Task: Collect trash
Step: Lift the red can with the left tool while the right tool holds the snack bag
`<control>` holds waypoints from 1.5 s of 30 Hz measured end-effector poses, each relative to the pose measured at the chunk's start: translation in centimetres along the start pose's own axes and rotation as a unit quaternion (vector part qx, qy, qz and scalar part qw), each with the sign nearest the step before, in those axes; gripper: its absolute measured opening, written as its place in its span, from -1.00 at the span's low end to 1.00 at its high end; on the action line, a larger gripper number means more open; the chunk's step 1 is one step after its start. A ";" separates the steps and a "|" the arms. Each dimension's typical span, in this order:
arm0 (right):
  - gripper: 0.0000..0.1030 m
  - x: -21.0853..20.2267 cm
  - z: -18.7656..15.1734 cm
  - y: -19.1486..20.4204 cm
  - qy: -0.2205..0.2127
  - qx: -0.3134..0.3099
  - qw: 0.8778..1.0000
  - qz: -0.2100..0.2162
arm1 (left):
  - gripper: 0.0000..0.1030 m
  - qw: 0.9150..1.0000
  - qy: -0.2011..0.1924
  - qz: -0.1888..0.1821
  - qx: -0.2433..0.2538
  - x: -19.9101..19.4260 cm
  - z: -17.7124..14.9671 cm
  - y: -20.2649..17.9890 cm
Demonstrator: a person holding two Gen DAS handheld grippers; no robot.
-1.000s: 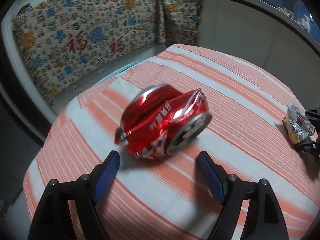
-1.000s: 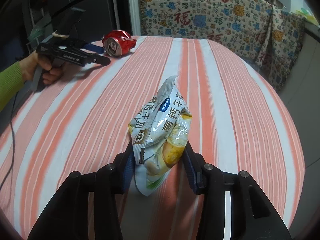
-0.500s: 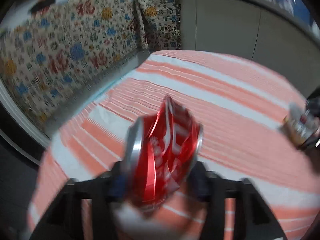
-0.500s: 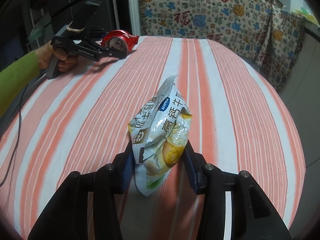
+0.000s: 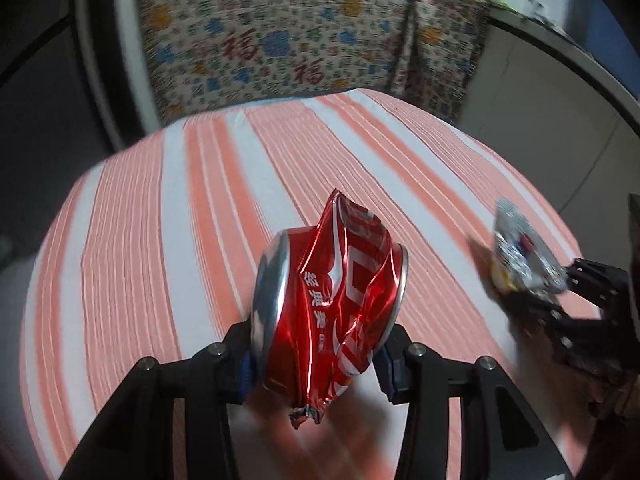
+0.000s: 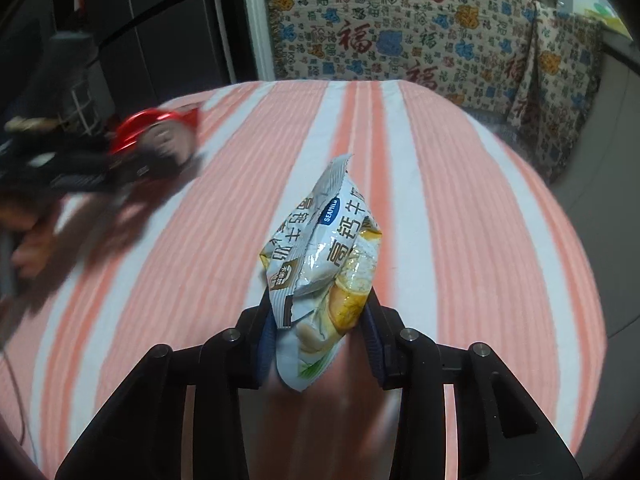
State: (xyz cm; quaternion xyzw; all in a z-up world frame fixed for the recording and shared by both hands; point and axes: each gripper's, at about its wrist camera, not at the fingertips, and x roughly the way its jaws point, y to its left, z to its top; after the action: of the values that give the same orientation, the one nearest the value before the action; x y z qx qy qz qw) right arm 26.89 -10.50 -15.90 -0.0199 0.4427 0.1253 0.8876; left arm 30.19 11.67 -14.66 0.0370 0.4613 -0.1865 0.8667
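A crushed red can is held upright just above the striped tablecloth, pinched between the blue pads of my left gripper, which is shut on it. A crumpled silver-and-yellow snack bag stands between the pads of my right gripper; its jaws are closing and press on the bag's lower part. The right wrist view shows the left gripper blurred at the left with the can. The left wrist view shows the right gripper with the bag at the right edge.
The round table drops off on all sides. A patterned cloth with red characters hangs behind it. Dark cabinet doors stand at the back left. A person's hand holds the left gripper, and a thin cable trails beside it.
My left gripper closed on the red can, lifted it off the cloth and swung sideways while rolling. The right gripper kept the snack bag and shifted only slightly.
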 end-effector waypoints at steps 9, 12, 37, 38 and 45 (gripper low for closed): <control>0.98 0.3 -1.3 -0.2 0.018 -0.022 0.999 -0.016 | 0.46 0.992 -0.024 0.114 -0.055 -0.4 -4.5 -5.0; 0.99 1.5 -0.1 0.6 0.021 -0.008 1.000 -0.021 | 0.69 0.988 -0.025 0.138 -0.064 0.5 -4.7 -4.6; 0.99 1.8 0.2 0.5 0.021 0.003 0.999 -0.027 | 0.83 0.987 -0.019 0.129 -0.092 0.5 -5.0 -3.9; 0.99 1.8 0.2 0.5 0.021 0.003 0.999 -0.027 | 0.83 0.987 -0.019 0.129 -0.092 0.5 -5.1 -3.8; 0.99 1.8 0.2 0.5 0.021 0.003 0.999 -0.027 | 0.83 0.987 -0.019 0.129 -0.091 0.5 -5.1 -3.8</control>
State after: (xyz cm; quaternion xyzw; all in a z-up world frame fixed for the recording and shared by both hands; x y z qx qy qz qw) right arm 27.97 -9.56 -17.13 -0.0314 0.4609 0.0996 0.8813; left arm 25.13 9.16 -17.58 0.0132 0.4513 -0.0310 0.8918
